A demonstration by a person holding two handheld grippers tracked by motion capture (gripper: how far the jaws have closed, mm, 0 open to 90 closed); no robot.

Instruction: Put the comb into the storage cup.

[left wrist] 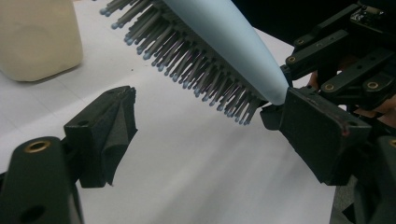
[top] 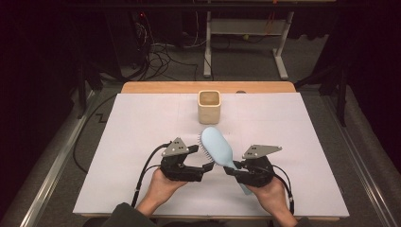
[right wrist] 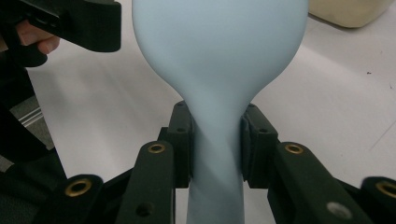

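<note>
1. Hairbrush [top: 217, 146] first: we see the pale blue brush lifted off the desk [top: 142, 127], on the near side of the beige cup [top: 209, 106], its head angled up toward that cup and its bristles facing our left.
2. Our right hand-held gripper [top: 234, 167] clamps the brush's neck just below the head; in the right gripper view its two pads [right wrist: 183, 140] press on either side of the handle.
3. Our left hand-held gripper [top: 206, 168] stands spread apart beside the bristles [left wrist: 196, 70], farther from the cup than the brush head, with nothing between its pads.
4. We judge the step in hand to be a handover just completed, with the brush now carried by the right side alone.
5. The next move, as we read it, calls for swinging the brush up and over the cup's rim and lowering it in handle first or head first, while the left side keeps clear of the bristles.
</note>
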